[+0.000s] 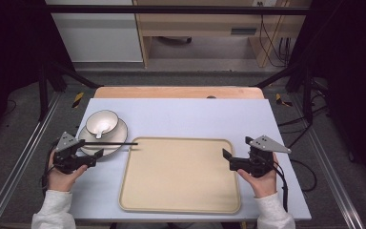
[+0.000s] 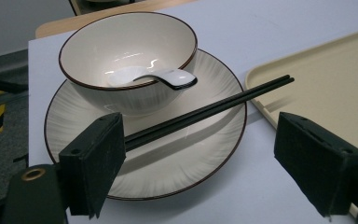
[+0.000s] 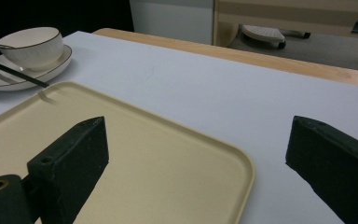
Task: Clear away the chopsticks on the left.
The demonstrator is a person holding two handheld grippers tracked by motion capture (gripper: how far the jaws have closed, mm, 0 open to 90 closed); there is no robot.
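A white bowl (image 2: 126, 60) with a dark rim sits on a matching plate (image 2: 200, 154) at the table's (image 1: 186, 119) left side, a white ceramic spoon (image 2: 156, 77) resting inside it. A pair of black chopsticks (image 2: 205, 112) lies across the plate, tips reaching over the beige tray's (image 1: 181, 191) left rim. The left gripper (image 2: 200, 163) hovers over the plate's near edge, jaws spread wide, the chopsticks' end beside one jaw. The right gripper (image 3: 200, 158) stands at the tray's right edge, jaws apart, holding nothing.
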